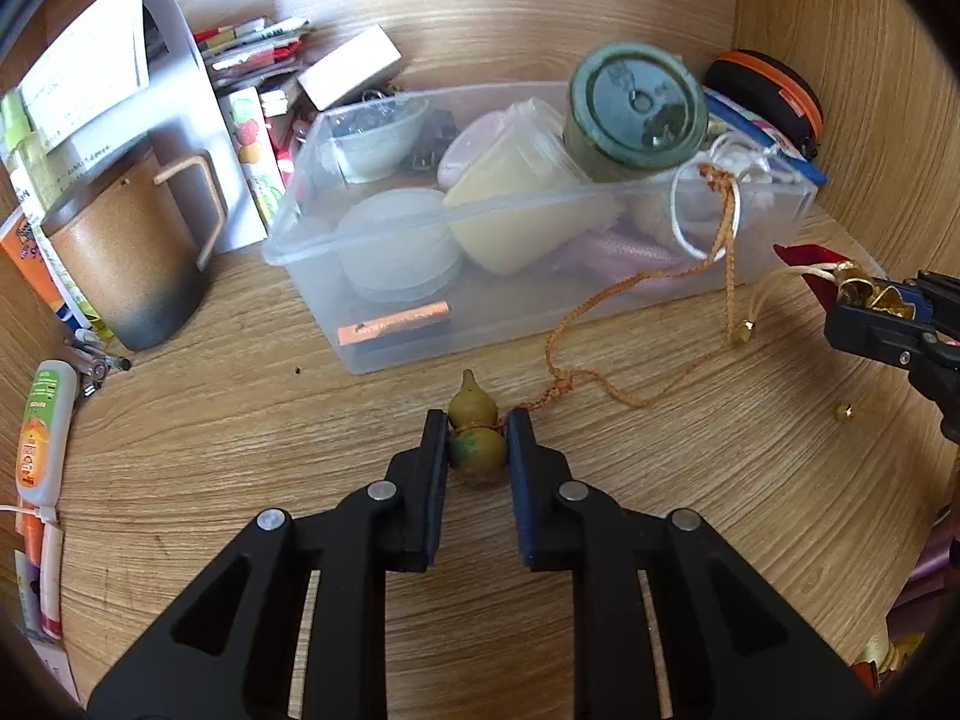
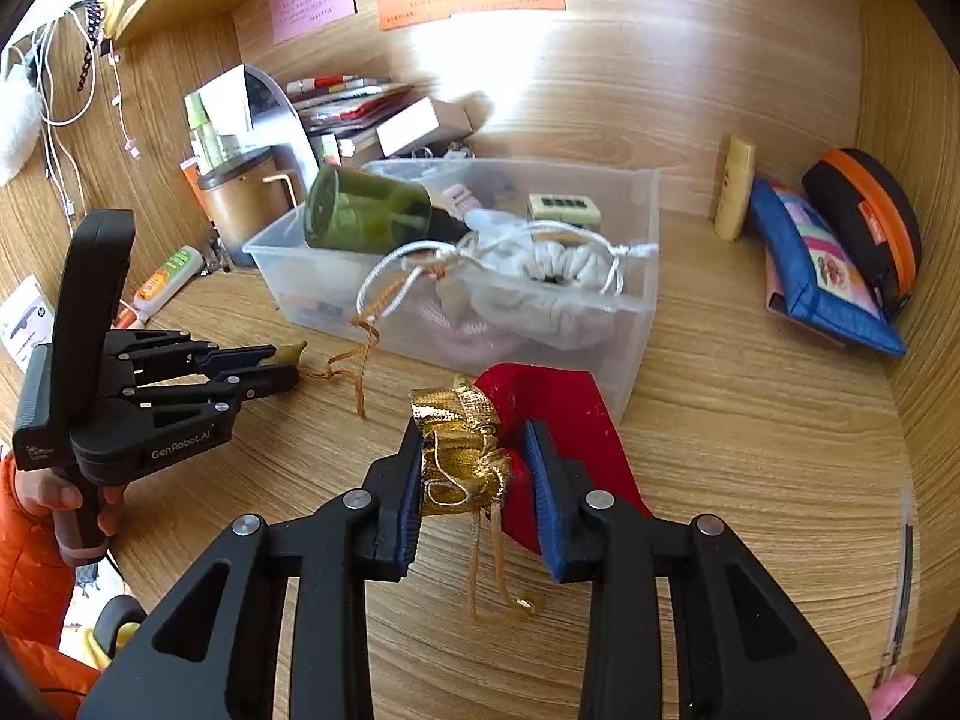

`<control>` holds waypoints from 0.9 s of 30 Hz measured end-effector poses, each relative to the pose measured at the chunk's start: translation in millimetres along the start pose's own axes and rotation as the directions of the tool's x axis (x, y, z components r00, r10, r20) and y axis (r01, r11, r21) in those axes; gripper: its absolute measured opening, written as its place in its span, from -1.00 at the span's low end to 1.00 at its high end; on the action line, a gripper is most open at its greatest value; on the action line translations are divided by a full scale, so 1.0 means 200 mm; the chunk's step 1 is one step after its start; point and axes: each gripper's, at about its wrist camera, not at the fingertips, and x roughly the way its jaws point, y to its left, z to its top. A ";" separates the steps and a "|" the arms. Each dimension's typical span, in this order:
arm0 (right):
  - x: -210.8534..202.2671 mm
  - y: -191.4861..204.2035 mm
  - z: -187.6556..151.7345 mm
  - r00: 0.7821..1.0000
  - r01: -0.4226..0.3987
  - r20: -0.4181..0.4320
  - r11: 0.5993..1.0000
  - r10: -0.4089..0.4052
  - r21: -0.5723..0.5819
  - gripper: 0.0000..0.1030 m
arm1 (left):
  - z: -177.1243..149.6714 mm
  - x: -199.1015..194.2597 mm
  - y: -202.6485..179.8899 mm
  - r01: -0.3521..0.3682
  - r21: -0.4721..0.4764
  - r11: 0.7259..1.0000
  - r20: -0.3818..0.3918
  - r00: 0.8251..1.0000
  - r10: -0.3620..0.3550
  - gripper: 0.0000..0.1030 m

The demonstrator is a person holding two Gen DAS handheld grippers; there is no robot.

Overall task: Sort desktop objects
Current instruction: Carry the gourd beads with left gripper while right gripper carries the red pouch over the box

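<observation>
Gourd [image 1: 477, 438] at bottom middle looks small, hard and light; your left gripper [image 1: 477, 441] squeezes its waist. Your right gripper [image 2: 471, 468] pinches the soft red pouch [image 2: 558, 414].

- The left wrist view looks down along its fingers, close over the wooden desk [image 1: 240, 420].
- The right wrist view looks likewise, from the right side.
- Both views share the clear plastic bin [image 1: 312, 240] [image 2: 636, 276].
</observation>
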 end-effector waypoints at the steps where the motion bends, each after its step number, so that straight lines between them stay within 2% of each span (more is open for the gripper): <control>1: -0.01 0.00 0.01 1.000 0.000 0.005 1.000 0.000 -0.001 -0.45 | 0.01 -0.02 0.00 -0.002 0.003 1.000 0.010 1.000 0.002 -0.64; 16: -0.12 0.04 0.13 0.997 0.022 0.076 0.999 -0.019 -0.040 -0.45 | 0.08 -0.22 0.04 -0.021 -0.015 1.000 0.151 0.988 0.023 -0.64; 27: -0.14 0.04 0.20 0.995 0.032 0.101 0.998 -0.026 -0.055 -0.45 | 0.15 -0.31 0.06 -0.018 -0.024 1.000 0.202 0.979 0.022 -0.64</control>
